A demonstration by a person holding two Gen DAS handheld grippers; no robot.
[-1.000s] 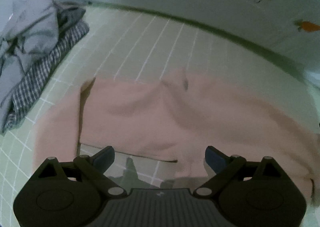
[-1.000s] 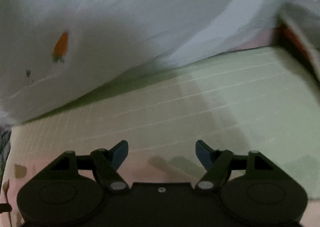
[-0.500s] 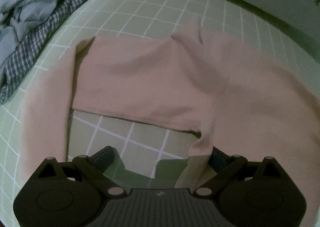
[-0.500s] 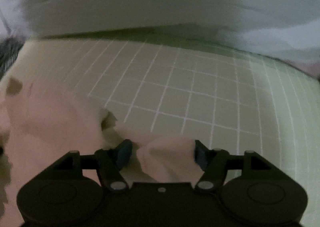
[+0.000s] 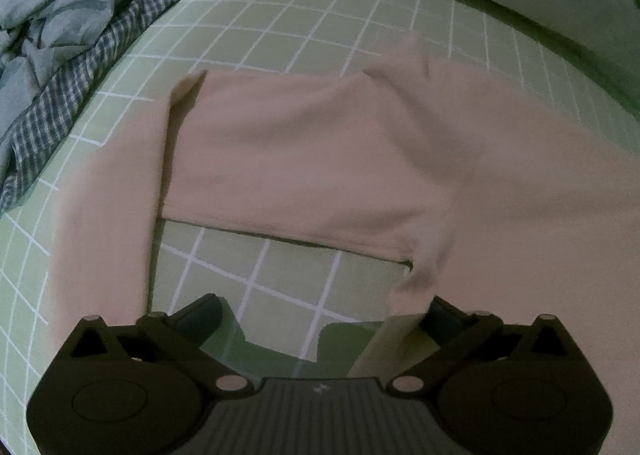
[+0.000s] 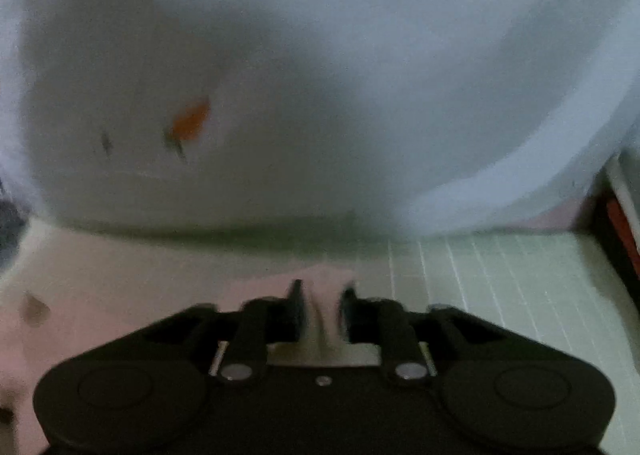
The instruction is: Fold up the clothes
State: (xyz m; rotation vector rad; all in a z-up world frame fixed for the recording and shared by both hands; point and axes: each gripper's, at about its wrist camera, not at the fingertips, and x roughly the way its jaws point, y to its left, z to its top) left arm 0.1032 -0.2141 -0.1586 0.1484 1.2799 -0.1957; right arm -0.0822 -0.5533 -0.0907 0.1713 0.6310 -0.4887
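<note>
The left tool (image 5: 320, 311) is a matte black body with a round, disc-shaped housing on each side, angled black link bars pinned by silver round-headed screws, a ribbed grey centre panel bearing a small pale mark, and dark blue-grey pads on its fingers (image 5: 202, 313). The right tool (image 6: 322, 305) has the same black build: two round housings, link bars with silver pivot screws, a small silver screw at the middle of the smooth black centre plate, and a pale metal bracket behind its dark fingers (image 6: 297, 303).
</note>
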